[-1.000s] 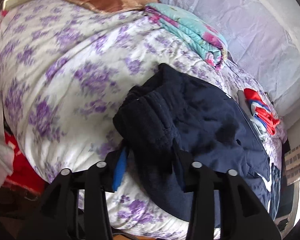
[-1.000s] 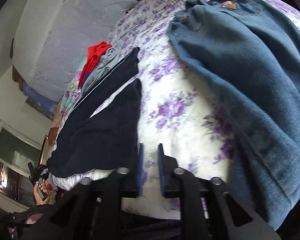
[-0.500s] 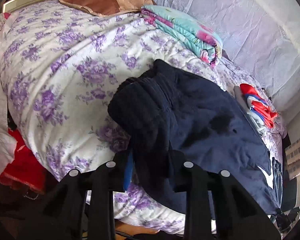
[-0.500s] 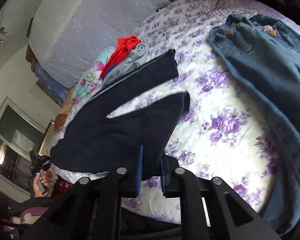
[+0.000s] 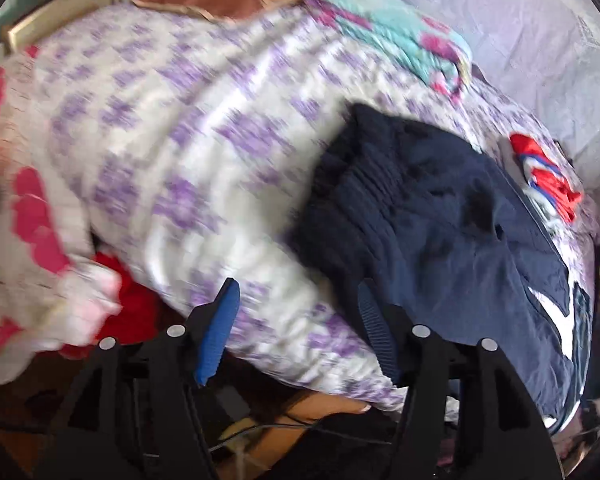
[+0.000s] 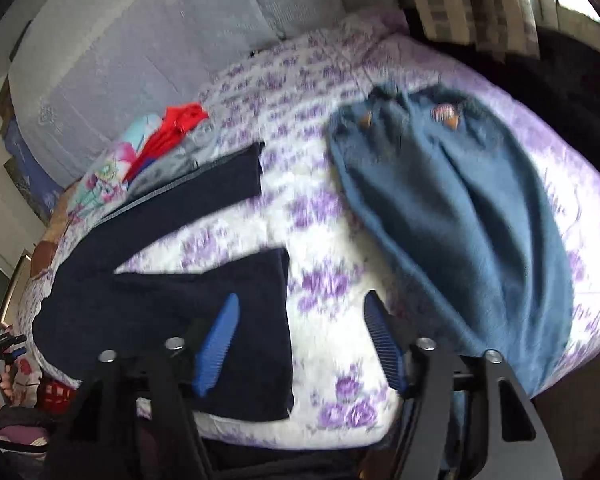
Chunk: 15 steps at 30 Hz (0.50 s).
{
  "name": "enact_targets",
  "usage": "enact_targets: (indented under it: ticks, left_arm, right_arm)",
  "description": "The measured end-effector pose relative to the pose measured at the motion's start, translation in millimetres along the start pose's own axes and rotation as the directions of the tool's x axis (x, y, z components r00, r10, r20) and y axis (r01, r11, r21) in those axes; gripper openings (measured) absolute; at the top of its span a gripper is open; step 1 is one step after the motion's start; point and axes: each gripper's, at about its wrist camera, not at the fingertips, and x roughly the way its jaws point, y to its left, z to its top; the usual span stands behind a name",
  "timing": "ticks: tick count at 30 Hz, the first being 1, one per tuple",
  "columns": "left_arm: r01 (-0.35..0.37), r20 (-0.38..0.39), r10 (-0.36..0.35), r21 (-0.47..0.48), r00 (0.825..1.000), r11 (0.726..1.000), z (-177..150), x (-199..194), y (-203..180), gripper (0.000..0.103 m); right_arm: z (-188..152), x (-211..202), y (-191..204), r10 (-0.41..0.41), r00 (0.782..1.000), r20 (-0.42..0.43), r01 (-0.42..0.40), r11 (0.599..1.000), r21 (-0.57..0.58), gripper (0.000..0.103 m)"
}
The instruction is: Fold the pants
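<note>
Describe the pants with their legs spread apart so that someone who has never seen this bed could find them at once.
On the purple-flowered bedspread, look left of the blue jeans, just before the red garment by the wall. The dark navy pants lie flat there: near-black, legs spread in a V.

Soft daylight throughout; strong motion blur smears the floral bedspread [image 5: 188, 168] and blue jeans [image 6: 452, 216]; glare top right in right view; fisheye bending, dark vignetted corners
</note>
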Motion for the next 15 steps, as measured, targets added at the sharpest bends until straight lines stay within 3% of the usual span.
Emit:
enact_targets:
  ticks: [3, 5, 6, 7, 10, 15]
  left_arm:
    - [-0.030, 0.108, 0.032, -0.018, 0.994, 0.999, 29.7, -25.8, 5.1, 0.071]
    - [-0.017, 0.144, 0.014, 0.023, 0.989, 1.000, 56.5, -19.4, -8.1, 0.074]
    - [-0.001, 0.149, -0.004, 0.034, 0.989, 0.999, 73.1, -7.5, -17.6, 0.081]
    - [0.020, 0.131, -0.025, 0.041, 0.991, 0.999, 89.9, 10.0, -27.4, 0.086]
    - [0.087, 0.022, -0.088, 0.055, 0.996, 0.995, 134.9, 75.7, -56.2, 0.086]
    - [0.080, -0.139, -0.080, -0.009, 0.987, 0.997, 174.8, 173.3, -89.4, 0.085]
  right_arm:
    - [44.8, 0.2, 30.4, 0.022, 0.997, 0.069, -0.015, 0.995, -0.101, 0.077]
    - [77.5, 22.1, 56.2, 0.060, 0.995, 0.074, -0.049, 0.987, -0.152, 0.078]
    - [91.9, 37.4, 69.8, 0.078, 0.995, 0.069, -0.065, 0.983, -0.170, 0.080]
    - [106.0, 58.0, 81.8, 0.096, 0.994, 0.052, -0.085, 0.980, -0.177, 0.081]
    - [140.1, 132.0, 102.5, 0.110, 0.994, -0.026, -0.112, 0.982, -0.155, 0.081]
    - [175.6, 245.2, 103.1, -0.052, 0.991, -0.120, 0.037, 0.992, -0.124, 0.081]
